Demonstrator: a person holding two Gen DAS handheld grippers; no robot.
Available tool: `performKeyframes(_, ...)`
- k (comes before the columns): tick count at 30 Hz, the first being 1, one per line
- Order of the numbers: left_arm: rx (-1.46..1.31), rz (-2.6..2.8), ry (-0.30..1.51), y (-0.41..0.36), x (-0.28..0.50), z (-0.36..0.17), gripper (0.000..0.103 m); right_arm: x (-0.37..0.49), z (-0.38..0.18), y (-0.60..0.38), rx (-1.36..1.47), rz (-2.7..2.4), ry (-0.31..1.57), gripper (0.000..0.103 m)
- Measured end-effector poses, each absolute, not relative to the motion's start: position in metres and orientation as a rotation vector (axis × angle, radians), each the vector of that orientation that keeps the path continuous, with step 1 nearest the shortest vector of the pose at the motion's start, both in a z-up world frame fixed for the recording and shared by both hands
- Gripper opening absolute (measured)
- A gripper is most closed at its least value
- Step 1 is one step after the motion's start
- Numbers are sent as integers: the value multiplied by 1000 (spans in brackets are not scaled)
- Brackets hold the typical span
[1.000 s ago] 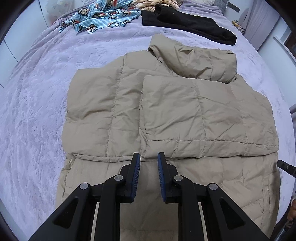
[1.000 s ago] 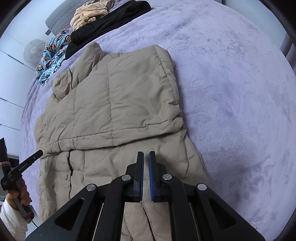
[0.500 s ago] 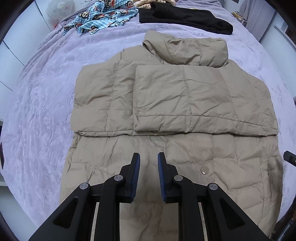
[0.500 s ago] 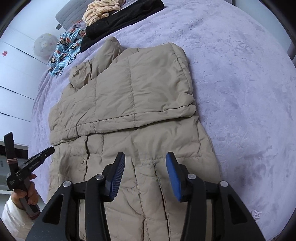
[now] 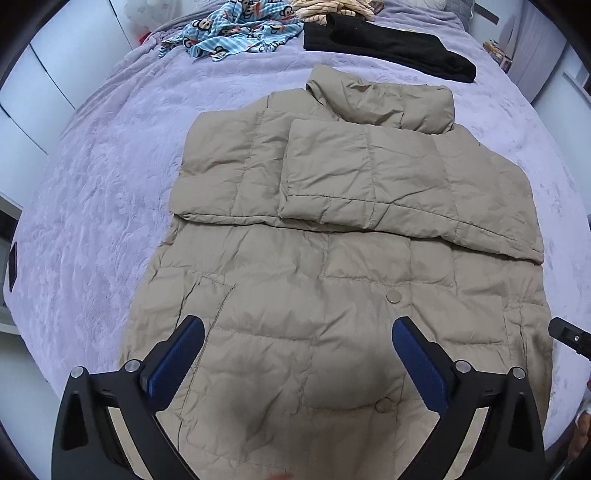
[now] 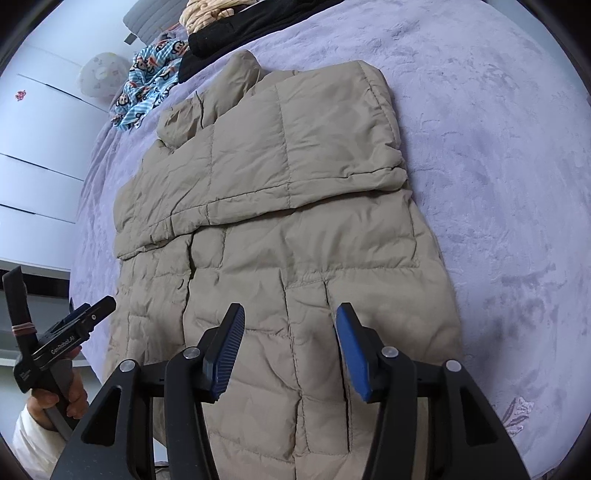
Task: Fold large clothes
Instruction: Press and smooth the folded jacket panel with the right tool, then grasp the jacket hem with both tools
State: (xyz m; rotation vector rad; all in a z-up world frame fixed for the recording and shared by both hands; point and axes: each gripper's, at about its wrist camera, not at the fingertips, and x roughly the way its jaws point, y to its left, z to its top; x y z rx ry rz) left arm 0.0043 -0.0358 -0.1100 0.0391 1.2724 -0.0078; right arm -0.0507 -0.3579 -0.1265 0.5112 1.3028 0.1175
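A beige quilted puffer jacket (image 5: 332, 258) lies flat on the purple bed, collar at the far end, both sleeves folded across the chest. It also shows in the right wrist view (image 6: 280, 229). My left gripper (image 5: 297, 334) is wide open and empty, hovering over the jacket's lower hem near two snap buttons. My right gripper (image 6: 290, 323) is open and empty above the hem at the jacket's right side. The left gripper's tip (image 6: 92, 314) shows at the left of the right wrist view, held by a hand.
The purple bedspread (image 5: 110, 166) surrounds the jacket. A blue monkey-print garment (image 5: 236, 33), a black garment (image 5: 391, 55) and a striped beige one (image 5: 332, 7) lie at the far end. White cupboards (image 6: 33, 147) stand beside the bed.
Both grippers pulled back toward the hem and opened; the right opened first, the left just now. The jacket has not moved.
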Motion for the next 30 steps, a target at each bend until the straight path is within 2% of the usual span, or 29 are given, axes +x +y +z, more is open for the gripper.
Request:
performKeyframes(4, 13, -31, 1275, -26, -10, -105, 102, -60, -122, -354, 530, 115, 1287, 80)
performKeyframes(18, 17, -99, 1296, 29, -74, -111, 102, -123, -123, -304, 602, 37, 1287, 81)
performKeyframes(19, 18, -101, 1297, 33, -78, -111, 102, -129, -123, -300, 618, 29, 1285, 84)
performKeyframes(20, 19, -103, 1298, 38, -84, -111, 102, -135, -124, -298, 636, 23, 1282, 93)
performKeyframes(22, 23, -102, 1301, 48, -90, -112, 102, -147, -123, -294, 681, 12, 1262, 103)
performKeyframes(30, -77, -115, 1314, 99, -113, -112, 102, -180, -119, -286, 772, -25, 1229, 103)
